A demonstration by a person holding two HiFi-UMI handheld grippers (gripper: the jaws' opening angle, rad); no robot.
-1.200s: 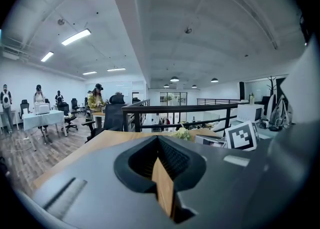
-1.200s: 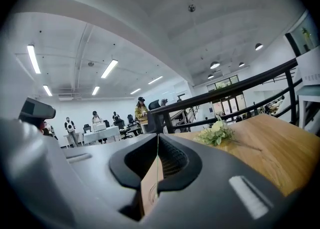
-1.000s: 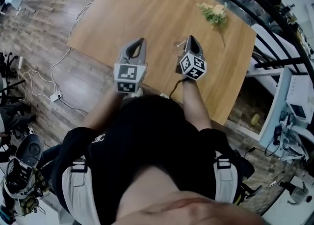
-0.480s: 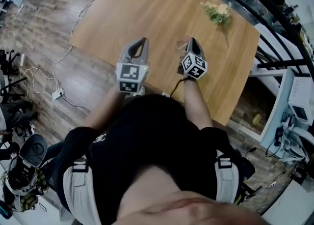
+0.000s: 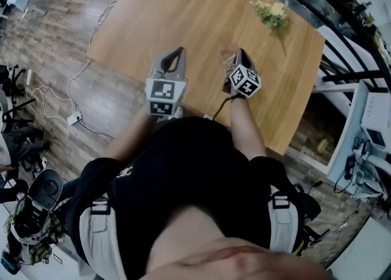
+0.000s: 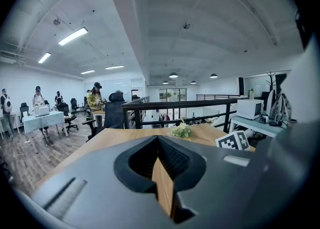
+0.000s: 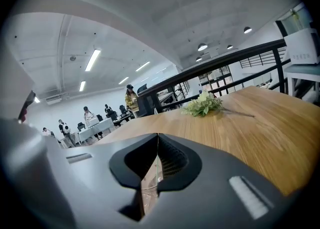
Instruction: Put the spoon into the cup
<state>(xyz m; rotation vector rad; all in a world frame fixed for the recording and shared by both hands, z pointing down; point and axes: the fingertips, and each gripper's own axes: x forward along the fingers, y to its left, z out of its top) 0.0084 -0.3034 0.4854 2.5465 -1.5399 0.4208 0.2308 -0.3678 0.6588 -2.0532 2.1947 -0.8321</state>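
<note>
Wooden table (image 5: 183, 10): everything below is placed against it.

Your left gripper (image 5: 176, 52) hangs over the table's near edge, left of its middle. Jaws are together, with only bare tabletop showing behind them.

Your right gripper (image 5: 240, 53) is over the same edge, right of the middle, jaws closed tip to tip.

Flower sprig (image 5: 272, 14) lies at the table's far right corner.

1 clear cup (image 5: 228, 56) stands on the table just inside the near edge.

Spoon: you cannot make it out in any view.

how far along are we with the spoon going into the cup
Done: nothing clearly; I cannot make out the spoon in any view. In hand: the right gripper, jaws together, sits at the clear cup on the table. To do: getting the spoon into the cup.
</note>
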